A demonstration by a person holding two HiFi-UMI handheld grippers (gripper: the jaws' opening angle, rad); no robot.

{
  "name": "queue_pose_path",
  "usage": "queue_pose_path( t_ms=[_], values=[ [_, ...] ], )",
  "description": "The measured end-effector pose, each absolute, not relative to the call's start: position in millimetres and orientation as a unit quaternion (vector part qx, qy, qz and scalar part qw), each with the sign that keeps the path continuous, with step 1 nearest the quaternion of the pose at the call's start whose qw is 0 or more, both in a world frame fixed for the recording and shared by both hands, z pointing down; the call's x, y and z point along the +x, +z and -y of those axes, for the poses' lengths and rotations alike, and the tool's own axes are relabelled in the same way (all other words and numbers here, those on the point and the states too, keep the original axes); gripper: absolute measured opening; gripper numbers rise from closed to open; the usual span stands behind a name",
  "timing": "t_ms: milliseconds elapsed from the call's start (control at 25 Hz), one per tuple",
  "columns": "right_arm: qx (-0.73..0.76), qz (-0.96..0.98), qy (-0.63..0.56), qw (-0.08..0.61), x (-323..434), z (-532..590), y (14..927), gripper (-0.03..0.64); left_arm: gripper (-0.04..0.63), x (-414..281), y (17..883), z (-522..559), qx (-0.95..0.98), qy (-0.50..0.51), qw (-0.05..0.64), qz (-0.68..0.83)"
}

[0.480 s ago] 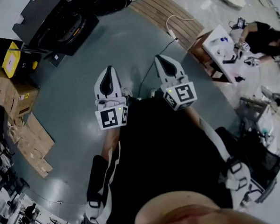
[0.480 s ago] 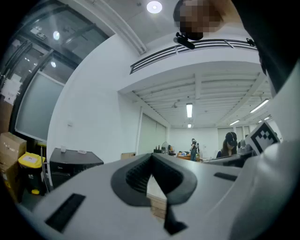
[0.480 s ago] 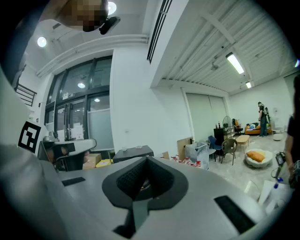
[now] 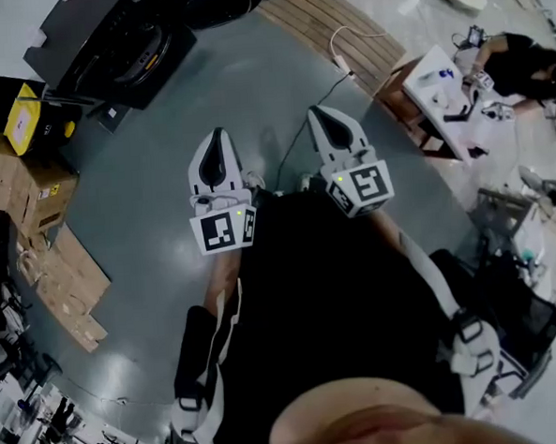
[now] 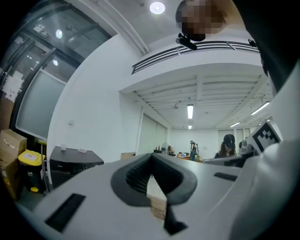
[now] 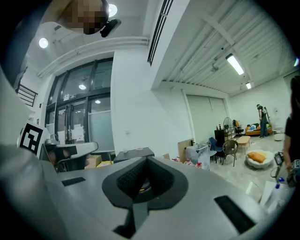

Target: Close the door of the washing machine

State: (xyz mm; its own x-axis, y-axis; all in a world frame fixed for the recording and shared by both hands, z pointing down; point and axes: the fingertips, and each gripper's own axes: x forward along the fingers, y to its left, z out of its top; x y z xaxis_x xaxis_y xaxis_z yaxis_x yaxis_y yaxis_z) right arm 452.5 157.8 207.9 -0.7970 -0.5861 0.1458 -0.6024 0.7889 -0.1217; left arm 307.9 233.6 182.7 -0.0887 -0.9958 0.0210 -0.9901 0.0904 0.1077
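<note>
Containers: two brown cardboard boxes [image 4: 17, 181] are stacked at the left edge of the head view, flaps shut, contents not visible. A yellow plastic bin with a black handle [image 4: 26, 119] stands just beside them; its contents cannot be made out. Flattened cardboard sheets [image 4: 66, 286] lie on the grey floor [image 4: 223, 88] nearby.

Task item: the black front-loading washing machine [image 4: 93, 35] stands at the top left of the head view, well apart from both grippers. Its round dark door [image 4: 213, 3] is swung out to one side of the circular drum opening [image 4: 141, 58].

Fingers: the left gripper [image 4: 218, 140] is held in front of the person's black-clad torso [image 4: 329, 288]. Its jaws are fully together at the tips, with nothing between them and touching nothing. The right gripper [image 4: 321, 117] is alongside it, its jaws likewise closed on nothing and in contact with nothing. Both point towards the washing machine side of the room.
</note>
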Motion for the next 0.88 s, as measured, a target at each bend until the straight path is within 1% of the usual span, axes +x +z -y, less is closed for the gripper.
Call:
queue_pose_path(
  t_ms=[120, 160, 200, 240, 360, 880],
  values=[
    [0.317, 0.944, 0.081, 0.039, 451.1, -159.2, 204.8, 0.006, 0.005, 306.7, 183.7, -236.2, 0.674, -0.033, 0.046, 0.737],
    [0.316, 0.944, 0.083, 0.036, 449.3, -160.1, 204.5, 0.018, 0.005, 305.9, 184.0, -237.4, 0.674, -0.033, 0.047, 0.737],
    [0.315, 0.944, 0.086, 0.038, 446.7, -161.1, 205.6, 0.107, 0.005, 304.8, 184.4, -238.9, 0.674, -0.033, 0.047, 0.736],
    [0.314, 0.944, 0.088, 0.043, 444.2, -162.3, 207.8, 0.168, 0.005, 303.6, 184.8, -240.8, 0.675, -0.033, 0.048, 0.736],
    [0.320, 0.942, 0.091, 0.052, 439.5, -165.2, 211.7, 0.169, 0.005, 298.4, 186.0, -245.8, 0.676, -0.033, 0.050, 0.734],
    [0.360, 0.927, 0.095, 0.049, 391.5, -191.1, 220.8, 0.169, 0.005, 246.5, 192.8, -275.7, 0.694, -0.036, 0.049, 0.718]
  ],
)
